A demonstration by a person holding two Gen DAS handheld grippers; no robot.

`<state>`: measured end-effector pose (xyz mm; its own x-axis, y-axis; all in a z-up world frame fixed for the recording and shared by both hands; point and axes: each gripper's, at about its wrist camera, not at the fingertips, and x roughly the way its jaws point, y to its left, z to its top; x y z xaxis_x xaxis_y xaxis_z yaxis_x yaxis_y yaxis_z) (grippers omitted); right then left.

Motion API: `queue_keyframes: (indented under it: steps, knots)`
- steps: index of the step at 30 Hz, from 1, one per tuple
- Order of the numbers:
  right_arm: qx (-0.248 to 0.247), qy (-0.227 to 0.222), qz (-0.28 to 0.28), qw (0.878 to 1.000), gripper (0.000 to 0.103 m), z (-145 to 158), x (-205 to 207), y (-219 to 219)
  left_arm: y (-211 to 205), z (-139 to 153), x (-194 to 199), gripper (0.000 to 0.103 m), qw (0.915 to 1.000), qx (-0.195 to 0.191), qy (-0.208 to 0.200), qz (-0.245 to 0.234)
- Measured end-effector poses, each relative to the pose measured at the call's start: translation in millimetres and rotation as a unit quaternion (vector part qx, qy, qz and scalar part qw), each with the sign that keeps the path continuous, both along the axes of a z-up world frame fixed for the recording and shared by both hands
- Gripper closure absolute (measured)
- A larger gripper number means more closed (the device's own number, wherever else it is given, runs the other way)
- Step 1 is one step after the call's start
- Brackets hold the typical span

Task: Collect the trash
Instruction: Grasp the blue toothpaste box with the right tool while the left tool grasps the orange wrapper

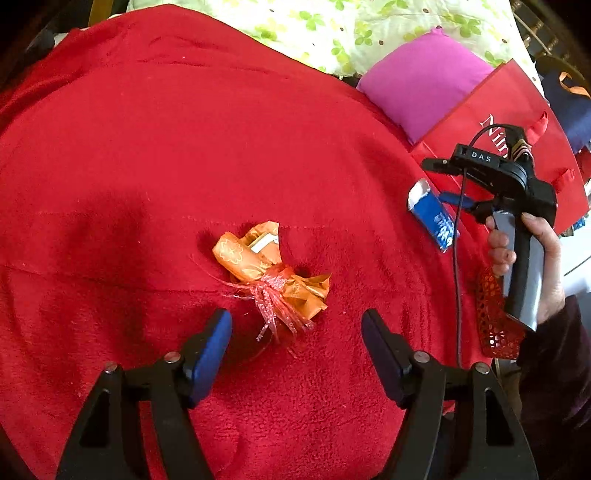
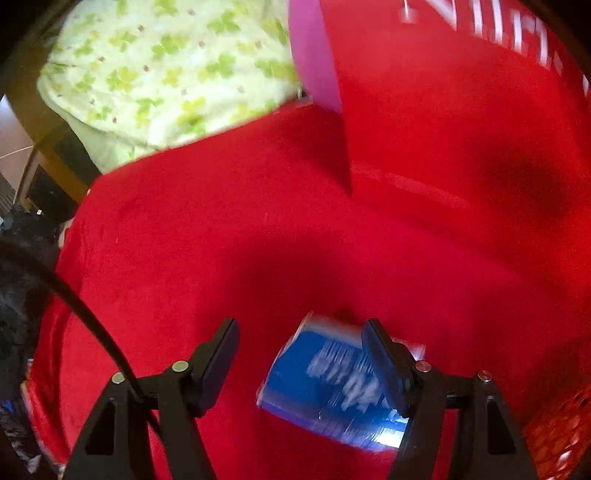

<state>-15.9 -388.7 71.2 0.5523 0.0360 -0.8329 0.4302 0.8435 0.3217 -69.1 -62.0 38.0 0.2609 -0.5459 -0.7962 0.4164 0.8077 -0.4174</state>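
Left wrist view: left gripper [image 1: 296, 350] points down at a red fleece blanket [image 1: 155, 155]. Jaws stand apart, nothing between the pads, nothing held. Crumpled orange foil wrapper tied with frayed red ribbon [image 1: 271, 271] lies on the blanket just ahead of the fingertips, roughly centred on the gap, not touched by either finger.

Same view, right side: a person's hand [image 1: 532, 258] holds the grey-and-black handle of the right gripper [image 1: 441, 181]. Its fingers point toward a flattened blue packet with white print and a torn white end [image 1: 430, 216], lying on the blanket close beside a red paper carrier bag with white lettering [image 1: 517, 110]. Red plastic mesh netting [image 1: 495, 317] sits near the blanket's edge, below the hand.

Right wrist view (motion-blurred): right gripper jaws apart. The blue packet lies below them; the right-hand finger overlaps the packet in the picture, the left-hand finger is clear of it. Contact cannot be told through the blur; no grip visible. The red carrier bag stands upright beyond.

Background: magenta cushion [image 1: 421, 81] against the bag, pale cloth with green clover print [image 1: 325, 26] behind the blanket
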Motion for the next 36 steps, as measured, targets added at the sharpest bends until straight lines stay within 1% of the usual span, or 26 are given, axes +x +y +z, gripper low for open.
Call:
queue_keyframes:
  steps: [5, 6, 7, 9, 10, 11, 13, 15, 17, 19, 20, 22, 24, 26, 27, 29, 31, 34, 35, 36]
  knots:
    - [0.004, 0.014, 0.05, 0.999, 0.028, 9, -15, 31, 11, 3, -2, 0.03, 0.9999, -0.009, 0.005, -0.002]
    - [-0.008, 0.023, 0.065, 0.998, 0.028, 11, -17, 40, 15, 3, -2, 0.03, 0.9999, -0.01, 0.004, -0.001]
    - [-0.037, 0.026, 0.072, 0.996, 0.028, 13, -19, 46, 17, 4, -3, 0.03, 0.9999, -0.009, 0.004, 0.001]
    - [-0.086, 0.016, 0.067, 0.994, 0.028, 21, -21, 50, 22, 6, -5, 0.03, 1.0, -0.007, 0.001, 0.004]
    - [-0.098, 0.011, 0.06, 0.993, 0.028, 25, -20, 46, 24, 7, -6, 0.03, 1.0, -0.004, -0.001, 0.007]
    - [-0.097, 0.008, 0.049, 0.994, 0.028, 28, -16, 39, 24, 7, -6, 0.03, 1.0, -0.003, -0.002, 0.008]
    - [-0.086, 0.0, 0.013, 0.996, 0.028, 34, -5, 21, 26, 9, -7, 0.03, 1.0, -0.002, -0.004, 0.008]
    - [-0.062, 0.0, -0.016, 0.998, 0.028, 31, 10, 3, 26, 10, -8, 0.03, 1.0, -0.003, -0.003, 0.005]
    - [-0.044, 0.016, -0.037, 0.998, 0.028, 20, 20, -10, 26, 10, -9, 0.03, 1.0, -0.004, -0.002, 0.002]
    - [-0.036, 0.036, -0.057, 0.997, 0.028, 6, 24, -17, 27, 9, -10, 0.03, 1.0, -0.001, -0.004, -0.001]
    - [-0.018, 0.046, -0.065, 0.997, 0.028, -3, 22, -22, 25, 9, -12, 0.03, 1.0, 0.001, -0.005, 0.0]
    - [0.025, 0.05, -0.065, 0.996, 0.028, -14, 13, -25, 27, 9, -13, 0.03, 1.0, 0.001, -0.005, 0.002]
    - [0.055, 0.048, -0.056, 0.996, 0.028, -16, 1, -20, 32, 8, -14, 0.03, 1.0, 0.001, -0.005, 0.006]
    - [0.079, 0.044, -0.05, 0.995, 0.028, -15, -14, -8, 35, 8, -13, 0.03, 0.9999, 0.002, -0.005, 0.009]
    - [0.104, 0.04, -0.043, 0.993, 0.028, -16, -24, 0, 36, 8, -13, 0.03, 1.0, 0.0, -0.004, 0.009]
    - [0.126, 0.035, -0.032, 0.991, 0.028, -16, -40, 13, 39, 9, -15, 0.03, 1.0, 0.0, -0.006, 0.007]
    - [0.117, 0.029, -0.021, 0.993, 0.028, -21, -51, 22, 43, 12, -19, 0.03, 0.9999, 0.003, -0.012, 0.006]
    - [0.102, 0.013, 0.02, 0.994, 0.028, -13, -69, 48, 49, 15, -22, 0.03, 0.9998, 0.007, -0.016, 0.006]
    - [0.092, 0.012, 0.033, 0.995, 0.028, -12, -73, 56, 52, 16, -23, 0.03, 0.9998, 0.009, -0.018, 0.009]
    - [0.069, 0.015, 0.045, 0.996, 0.028, -10, -75, 66, 54, 17, -22, 0.03, 0.9997, 0.009, -0.018, 0.011]
